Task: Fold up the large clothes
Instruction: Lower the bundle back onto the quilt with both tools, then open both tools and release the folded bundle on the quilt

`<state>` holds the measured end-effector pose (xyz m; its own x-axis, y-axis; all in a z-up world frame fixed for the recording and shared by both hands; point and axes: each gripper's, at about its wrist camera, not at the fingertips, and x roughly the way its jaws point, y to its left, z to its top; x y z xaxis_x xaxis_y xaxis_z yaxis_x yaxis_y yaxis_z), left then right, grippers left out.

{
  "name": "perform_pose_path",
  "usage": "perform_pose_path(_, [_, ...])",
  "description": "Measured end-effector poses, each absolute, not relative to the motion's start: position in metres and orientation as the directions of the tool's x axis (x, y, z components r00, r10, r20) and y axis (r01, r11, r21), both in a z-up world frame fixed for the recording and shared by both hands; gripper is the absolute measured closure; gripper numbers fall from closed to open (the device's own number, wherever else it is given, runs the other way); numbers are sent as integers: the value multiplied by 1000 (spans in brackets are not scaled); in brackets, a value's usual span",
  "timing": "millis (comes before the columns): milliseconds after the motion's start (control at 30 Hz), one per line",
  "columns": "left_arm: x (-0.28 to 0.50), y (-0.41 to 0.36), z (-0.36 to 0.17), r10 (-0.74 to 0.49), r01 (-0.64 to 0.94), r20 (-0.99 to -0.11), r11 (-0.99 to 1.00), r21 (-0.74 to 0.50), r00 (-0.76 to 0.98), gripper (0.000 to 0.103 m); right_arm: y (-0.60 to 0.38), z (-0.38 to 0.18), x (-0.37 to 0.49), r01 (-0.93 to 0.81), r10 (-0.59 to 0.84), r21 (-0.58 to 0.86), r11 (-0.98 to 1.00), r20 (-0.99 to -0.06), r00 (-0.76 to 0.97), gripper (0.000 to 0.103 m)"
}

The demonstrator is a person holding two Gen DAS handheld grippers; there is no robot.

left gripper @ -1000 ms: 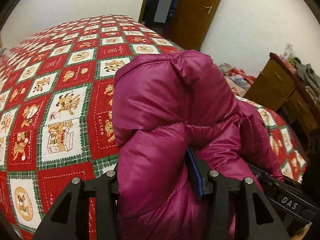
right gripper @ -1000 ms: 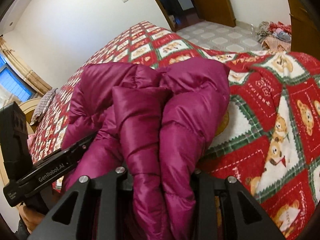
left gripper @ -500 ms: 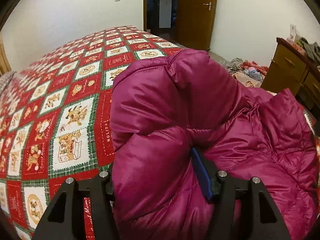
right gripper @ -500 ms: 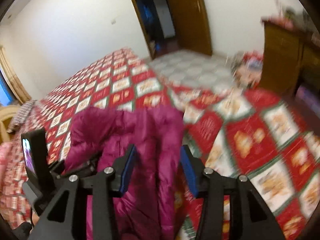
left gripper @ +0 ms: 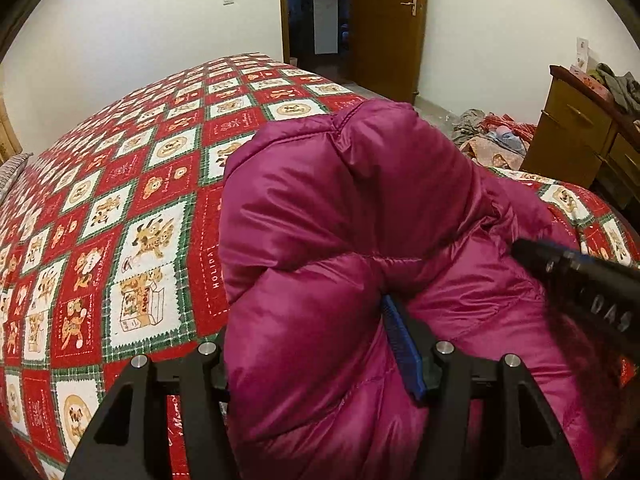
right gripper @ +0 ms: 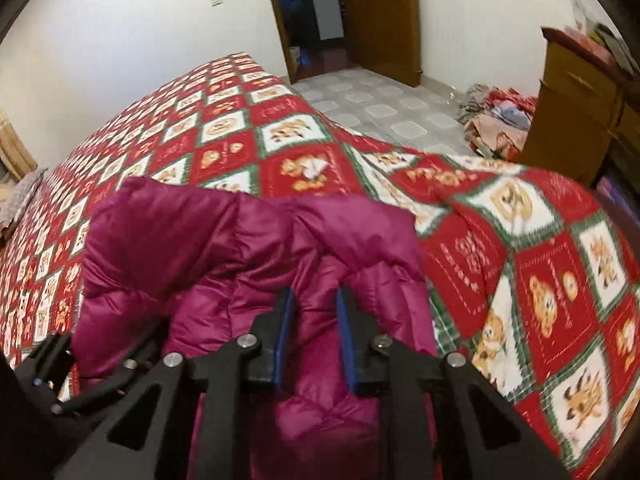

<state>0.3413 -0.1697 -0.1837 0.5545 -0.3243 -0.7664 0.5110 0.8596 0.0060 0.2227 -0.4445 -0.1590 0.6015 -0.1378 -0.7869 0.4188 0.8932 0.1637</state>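
Both tools, left tool [left gripper: 320, 344] and right tool [right gripper: 314, 340], pinch the puffy magenta jacket [left gripper: 360, 240] above the bed [left gripper: 120, 200], keeping its fold bunched.

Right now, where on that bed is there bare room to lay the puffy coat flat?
The bedspread lies bare between the magenta coat and the far wall, and again right of the coat toward the dresser. The near edge is crowded by coat.

Glossy quilted puffer jacket [left gripper: 344, 216] cloth, matt printed bedspread [left gripper: 132, 208], varnished wooden door [left gripper: 386, 20]
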Motion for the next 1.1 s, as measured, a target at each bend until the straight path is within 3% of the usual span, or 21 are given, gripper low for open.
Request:
perform_pose_path(233, [355, -166, -164, -354, 498, -770, 866, -55, 531, 37, -450, -168, 216, 446, -159, 173, 878, -773, 614, 83])
perform_pose_path(433, [381, -188, -149, -288, 460, -728, 887, 42, 622, 19, -454, -170, 213, 439, -130, 223, 870, -756, 641, 83])
perform_pose_path(533, [404, -204, -167, -216, 449, -764, 887, 106, 607, 6, -455, -170, 212, 437, -122, 237, 867, -751, 648, 83])
perform_pose_path(833, [425, -208, -201, -246, 454, -832, 891, 7, 497, 1, -462, -174, 212, 436, -82, 302, 847, -738, 670, 83])
perform_pose_path(1100, [398, -188, -176, -238, 480, -814, 875, 57, 530, 1, -459, -173, 217, 435, -97, 270, 859, -748, 656, 83])
